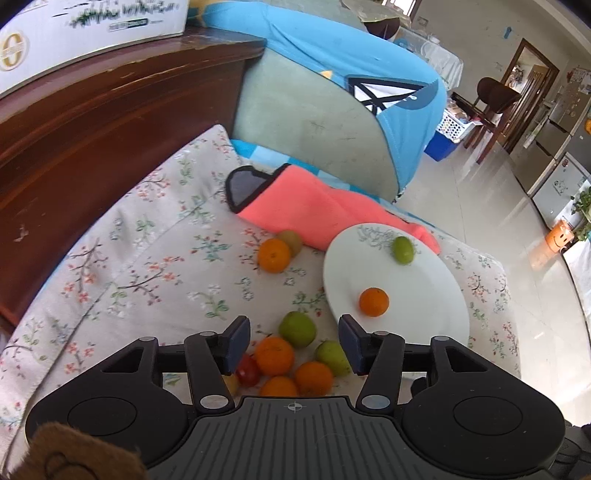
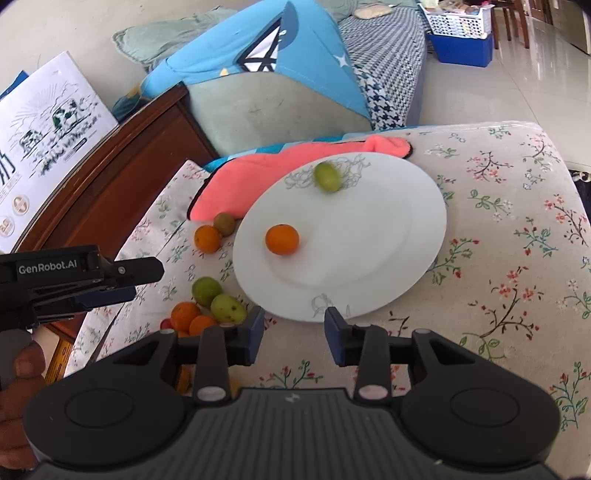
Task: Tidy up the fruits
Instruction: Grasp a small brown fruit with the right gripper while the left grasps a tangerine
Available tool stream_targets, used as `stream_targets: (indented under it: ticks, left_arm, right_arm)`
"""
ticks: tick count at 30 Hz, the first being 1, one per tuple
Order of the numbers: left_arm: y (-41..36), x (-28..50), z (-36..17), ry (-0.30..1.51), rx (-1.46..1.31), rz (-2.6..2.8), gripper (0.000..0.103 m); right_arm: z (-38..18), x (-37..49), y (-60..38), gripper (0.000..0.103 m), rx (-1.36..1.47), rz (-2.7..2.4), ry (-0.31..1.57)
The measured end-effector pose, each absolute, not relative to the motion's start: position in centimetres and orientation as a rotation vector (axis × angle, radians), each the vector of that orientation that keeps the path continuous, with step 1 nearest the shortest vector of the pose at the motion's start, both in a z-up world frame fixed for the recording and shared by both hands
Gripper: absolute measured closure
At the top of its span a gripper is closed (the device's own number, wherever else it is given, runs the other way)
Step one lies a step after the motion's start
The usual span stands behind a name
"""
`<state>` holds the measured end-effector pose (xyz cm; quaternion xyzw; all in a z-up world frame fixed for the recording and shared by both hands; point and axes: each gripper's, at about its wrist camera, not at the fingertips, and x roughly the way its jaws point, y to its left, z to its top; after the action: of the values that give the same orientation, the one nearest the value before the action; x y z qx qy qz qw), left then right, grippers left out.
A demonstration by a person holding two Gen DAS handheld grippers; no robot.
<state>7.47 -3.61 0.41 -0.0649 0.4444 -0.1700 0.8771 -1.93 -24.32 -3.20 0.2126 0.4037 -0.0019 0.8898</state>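
Your left gripper [image 1: 294, 341] hangs open and empty over the pile of fruit [image 1: 291, 354] on the floral cloth [image 1: 147, 273]; your right gripper [image 2: 294, 334] is open, empty, at the plate [image 2: 369, 236] rim; an orange [image 2: 282, 239] and a green fruit [image 2: 327, 177] lie on the plate.

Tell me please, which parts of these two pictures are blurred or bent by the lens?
Right wrist view: the green fruit on the white plate is smeared by motion blur, while the orange beside it is sharp. Left wrist view: the same green fruit looks sharp; the print on the white box is smeared. Both views: the fisheye bends straight lines, such as the wooden edge, with dark corners.
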Motion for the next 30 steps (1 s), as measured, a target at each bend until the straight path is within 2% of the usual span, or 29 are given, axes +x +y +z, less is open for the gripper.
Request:
stream_targets:
  ticks: [1, 4, 22, 28, 30]
  left_arm:
    - [-3.2, 7.3, 0.3, 0.929, -0.138, -0.345, 0.043]
    - [-2.1, 6.5, -0.1, 0.933, -0.135, -0.318, 0.038]
    - [1.6, 3.0, -1.8, 0.958, -0.114, -0.272, 0.037]
    - [1.3, 2.9, -1.9, 0.965, -0.121, -0.296, 0.037]
    - [1.1, 2.9, -2.0, 0.975, -0.120, -0.301, 0.038]
  right_arm:
    - [-3.2, -2.0, -24.2, 0.063, 0.436, 0.003, 0.843]
    - [-3.3, -2.4, -23.7, 0.061, 0.424, 0.032, 0.853]
    - [-4.8, -2.4, -20.2, 0.063, 0.435, 0.180, 0.935]
    - [-5.4, -2.1, -19.8, 0.071, 0.442, 0.169, 0.943]
    - [-5.4, -2.0, -19.9, 0.079, 0.450, 0.164, 0.940]
